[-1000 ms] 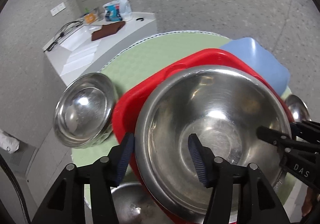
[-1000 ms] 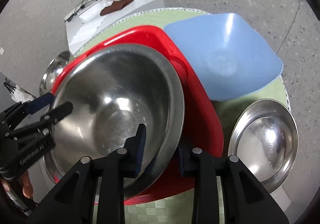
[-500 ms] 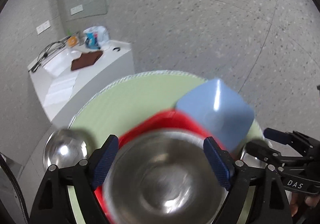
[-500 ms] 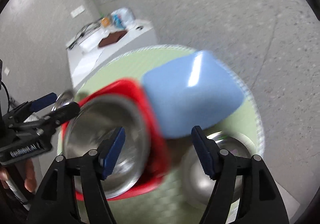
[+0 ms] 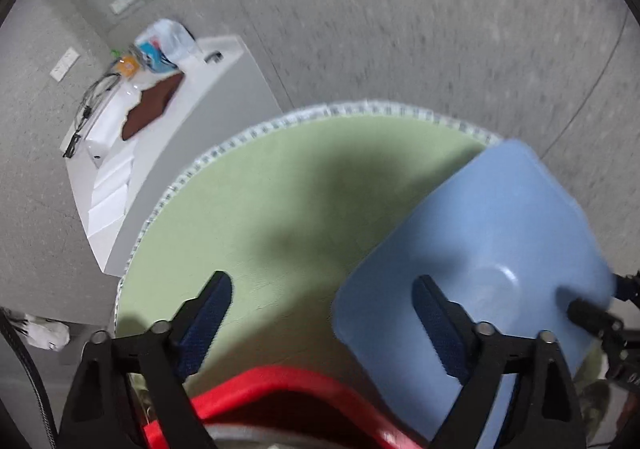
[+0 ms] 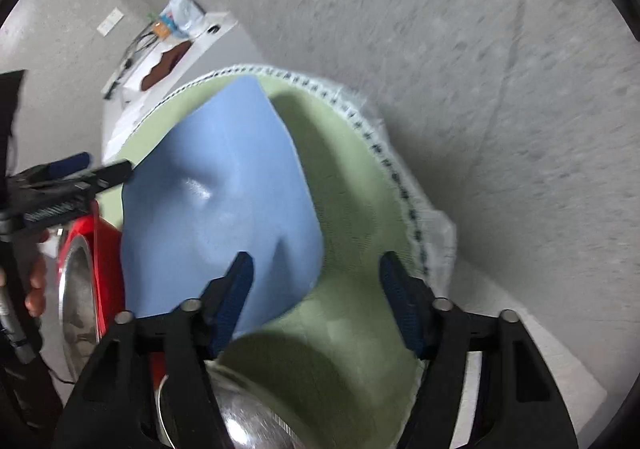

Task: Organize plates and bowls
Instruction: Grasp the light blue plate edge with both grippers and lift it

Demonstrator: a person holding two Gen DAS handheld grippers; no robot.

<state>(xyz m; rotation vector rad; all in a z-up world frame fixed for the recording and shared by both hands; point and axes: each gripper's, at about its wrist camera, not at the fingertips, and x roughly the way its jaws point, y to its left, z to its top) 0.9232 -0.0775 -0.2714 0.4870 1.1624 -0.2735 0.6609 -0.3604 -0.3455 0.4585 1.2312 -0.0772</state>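
Observation:
A blue square plate (image 5: pixel 488 249) lies on the round green table (image 5: pixel 304 185), at the right in the left wrist view and at centre left in the right wrist view (image 6: pixel 216 201). My left gripper (image 5: pixel 322 313) is open and empty above the table, its right finger over the plate's near edge. My right gripper (image 6: pixel 316 297) is open and empty, its left finger over the plate's near corner. A red basin (image 5: pixel 280 397) with a steel bowl (image 6: pixel 78 301) in it sits just below the left gripper. A second steel bowl (image 6: pixel 240 413) lies under the right gripper.
A white side cabinet (image 5: pixel 168 137) with cables, a brown cloth and packets stands beyond the table's far left edge. Grey speckled floor surrounds the table. The table's patterned cloth edge (image 6: pixel 400 185) hangs at the right.
Both grippers let go of the large steel bowl in the red basin, opened wide and pulled up and forward toward the blue plate. The views now blur with motion.

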